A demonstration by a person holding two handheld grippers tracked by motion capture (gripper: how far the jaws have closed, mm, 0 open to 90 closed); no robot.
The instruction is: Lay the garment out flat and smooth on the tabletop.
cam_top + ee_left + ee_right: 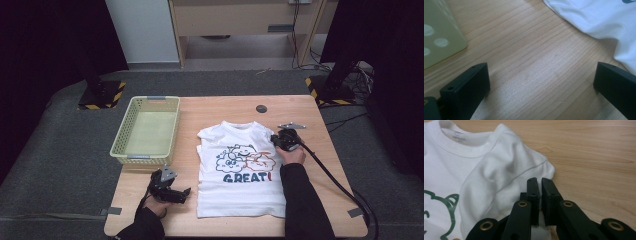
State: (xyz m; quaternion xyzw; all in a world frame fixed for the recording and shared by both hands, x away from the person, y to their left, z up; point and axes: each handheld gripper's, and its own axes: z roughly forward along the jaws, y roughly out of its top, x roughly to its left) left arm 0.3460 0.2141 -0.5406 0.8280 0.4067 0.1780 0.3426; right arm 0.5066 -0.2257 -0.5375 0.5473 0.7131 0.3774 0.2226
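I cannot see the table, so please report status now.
Right gripper shut on T-shirt sleeve. Left gripper open over bare table. Basket aside, nothing blocking.

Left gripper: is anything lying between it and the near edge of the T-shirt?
Nothing visible. The left gripper, jaws open, rests on bare table, and the white T-shirt lies just past it. The green basket sits off to the other side.

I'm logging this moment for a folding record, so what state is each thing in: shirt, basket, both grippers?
White T-shirt: lying flat on the table, print side up, the sleeve by the right gripper bunched.
Green basket: upright on the table's left edge, empty.
Left gripper: jaws open, resting over bare wood beside the shirt.
Right gripper: jaws shut on the shirt's sleeve edge.
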